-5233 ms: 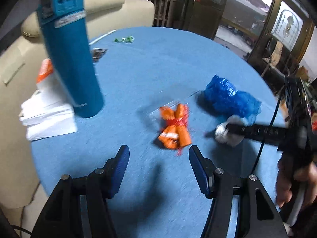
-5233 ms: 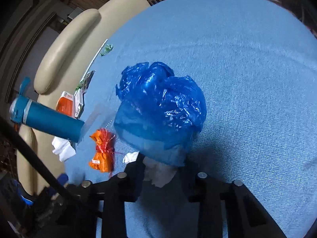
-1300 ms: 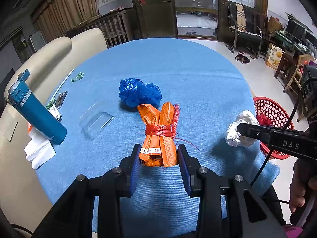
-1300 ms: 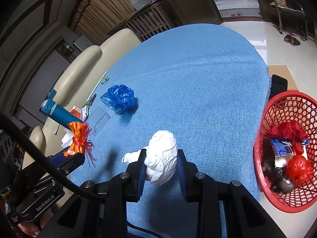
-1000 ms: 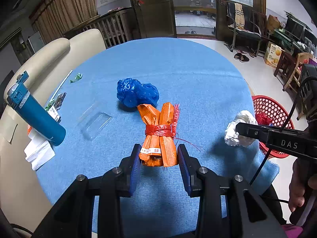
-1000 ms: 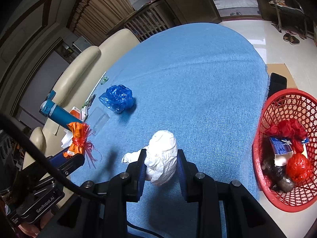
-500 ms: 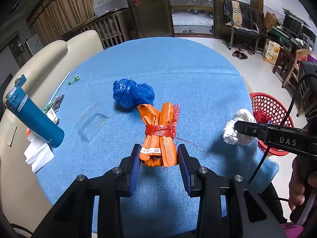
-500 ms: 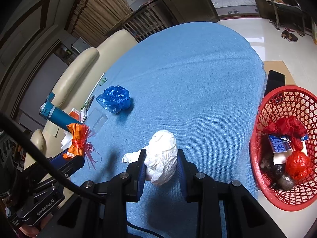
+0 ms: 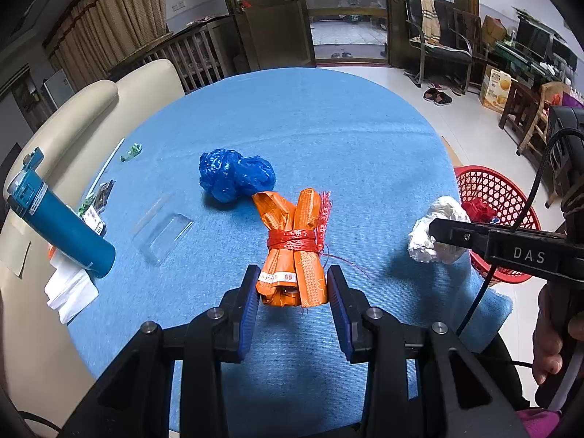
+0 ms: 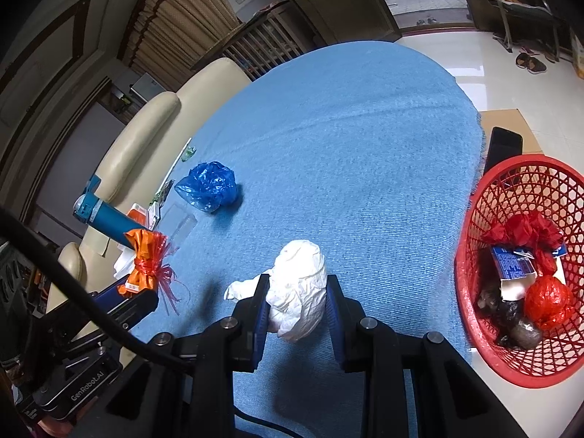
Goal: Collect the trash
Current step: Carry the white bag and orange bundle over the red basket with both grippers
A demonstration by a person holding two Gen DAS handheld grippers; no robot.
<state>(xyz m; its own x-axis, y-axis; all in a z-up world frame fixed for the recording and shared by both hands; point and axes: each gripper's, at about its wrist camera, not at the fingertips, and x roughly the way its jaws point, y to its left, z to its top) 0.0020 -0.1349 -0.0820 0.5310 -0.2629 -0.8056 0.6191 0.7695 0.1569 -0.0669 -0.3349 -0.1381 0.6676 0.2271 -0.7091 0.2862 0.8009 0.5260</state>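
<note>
- Gripping an orange wrapper bundle (image 9: pixel 294 252), the left gripper (image 9: pixel 292 292) pinches it between both fingers.
- The right gripper (image 10: pixel 297 299) clamps a white paper wad (image 10: pixel 299 288) beside the red basket (image 10: pixel 471 226).

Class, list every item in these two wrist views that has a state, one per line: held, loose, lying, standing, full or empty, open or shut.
left gripper: shut on the orange bundle
orange bundle: held, tied with red string
right gripper: shut on the white wad
white wad: crumpled, held
blue plastic bag: crumpled, loose on the table
red basket: on the floor, partly filled with trash
teal bottle: capped; lying or standing unclear
clear plastic lid: flat on the table
</note>
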